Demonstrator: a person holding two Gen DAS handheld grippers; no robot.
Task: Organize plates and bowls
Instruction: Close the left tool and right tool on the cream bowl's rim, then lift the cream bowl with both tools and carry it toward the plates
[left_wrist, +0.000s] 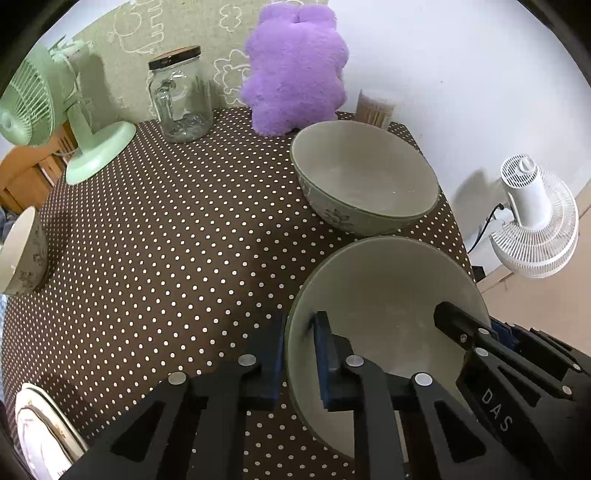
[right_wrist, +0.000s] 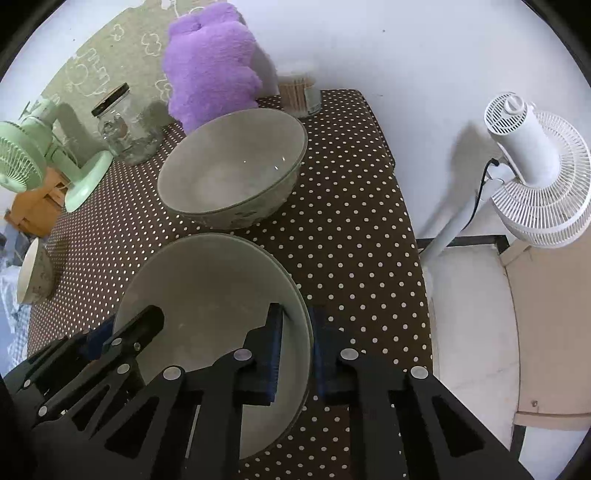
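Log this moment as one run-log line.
left tool: gripping near bowl rim | right tool: gripping opposite rim | far bowl: on table, empty

bright, even indoor light, soft shadows, sharp focus, strong fisheye bending with dark corners.

Near bowl (left_wrist: 388, 295): lower rim hidden behind the left tool (left_wrist: 299, 354); in the right wrist view, rim at 5 o'clock covered by the right tool (right_wrist: 295, 350). Stack of plates (left_wrist: 40, 428) at 7 o'clock cut off by the lens edge, count unclear. Small bowl (left_wrist: 22, 251) at 9 o'clock half out of view. Box of sticks (left_wrist: 375, 107) partly hidden behind the far bowl (left_wrist: 364, 177). Contents of the glass jar (right_wrist: 123, 127) too blurred to tell. Green fan (right_wrist: 22, 158) cropped at 9 o'clock.
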